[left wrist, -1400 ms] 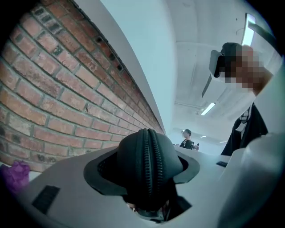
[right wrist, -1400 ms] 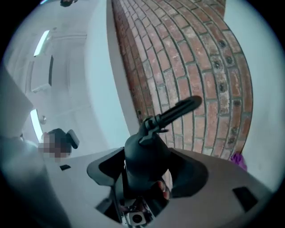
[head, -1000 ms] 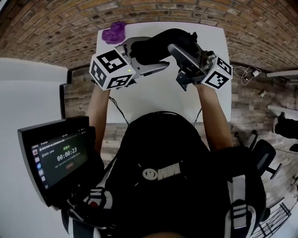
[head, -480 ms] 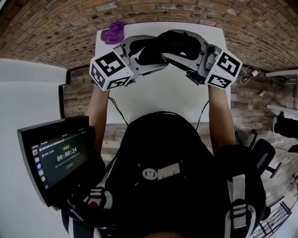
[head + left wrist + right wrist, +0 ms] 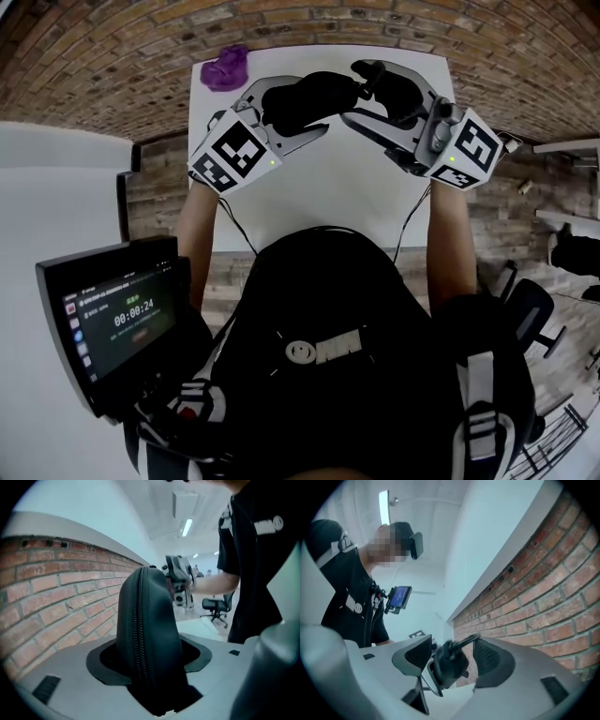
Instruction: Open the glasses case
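1. Left gripper [image 5: 150, 660]: the jaws had just been closing with the glasses case [image 5: 145, 611] between them. The case's lower end sat down in the jaw gap, out of sight.
2. Right gripper [image 5: 450, 662]: the jaws stood apart around a small dark piece [image 5: 449, 663]. It was blurred, so couldn't tell which part of the case it was.
3. Left gripper view: the right gripper was half hidden behind the case and out of focus.
4. Head view: the table [image 5: 319, 202] had its near edge covered by the person's head [image 5: 319, 309].
5. Purple thing [image 5: 226, 67] at the table's far left corner was too small to identify.
6. Screen [image 5: 117, 314]: the small print around the timer was unreadable.
7. Cable clutter [image 5: 500, 145] right of the table was too small to make out.
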Action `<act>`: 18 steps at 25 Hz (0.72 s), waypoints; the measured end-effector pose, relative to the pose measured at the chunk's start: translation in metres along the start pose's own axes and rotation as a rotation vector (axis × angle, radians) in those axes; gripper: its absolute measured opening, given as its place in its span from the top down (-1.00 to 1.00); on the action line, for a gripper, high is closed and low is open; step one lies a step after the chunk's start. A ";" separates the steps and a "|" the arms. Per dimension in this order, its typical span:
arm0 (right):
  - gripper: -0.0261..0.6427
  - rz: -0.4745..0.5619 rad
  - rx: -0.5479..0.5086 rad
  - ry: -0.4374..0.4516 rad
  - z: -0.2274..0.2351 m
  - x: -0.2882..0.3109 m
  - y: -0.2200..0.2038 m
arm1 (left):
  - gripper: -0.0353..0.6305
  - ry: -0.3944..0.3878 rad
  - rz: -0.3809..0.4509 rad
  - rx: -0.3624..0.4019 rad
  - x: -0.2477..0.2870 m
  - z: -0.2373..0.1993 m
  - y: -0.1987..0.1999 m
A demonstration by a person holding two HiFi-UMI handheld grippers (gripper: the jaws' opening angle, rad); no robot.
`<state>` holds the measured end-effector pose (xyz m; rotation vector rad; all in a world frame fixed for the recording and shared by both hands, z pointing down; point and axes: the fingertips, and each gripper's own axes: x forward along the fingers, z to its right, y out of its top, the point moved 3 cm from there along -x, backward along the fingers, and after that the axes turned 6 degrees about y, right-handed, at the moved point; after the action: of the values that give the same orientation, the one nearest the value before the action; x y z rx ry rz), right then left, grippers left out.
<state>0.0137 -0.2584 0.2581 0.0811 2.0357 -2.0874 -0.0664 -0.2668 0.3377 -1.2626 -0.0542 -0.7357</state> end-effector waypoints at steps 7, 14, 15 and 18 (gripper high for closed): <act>0.09 -0.309 -0.261 -0.299 0.044 -0.031 0.014 | -0.04 0.099 -0.069 0.188 -0.009 -0.019 -0.008; 0.59 -0.815 -0.659 -0.247 0.014 -0.007 -0.027 | -0.04 0.063 -0.169 0.228 -0.002 -0.015 -0.015; 0.64 -0.866 -0.705 -0.242 0.013 -0.005 -0.031 | -0.04 0.059 -0.194 0.229 -0.002 -0.015 -0.018; 0.64 -1.026 -0.834 -0.219 0.011 -0.003 -0.045 | -0.04 0.047 -0.275 0.226 0.001 -0.013 -0.026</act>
<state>0.0086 -0.2682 0.3033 -1.4966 2.8973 -1.2210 -0.0844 -0.2814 0.3558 -1.0313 -0.2701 -0.9679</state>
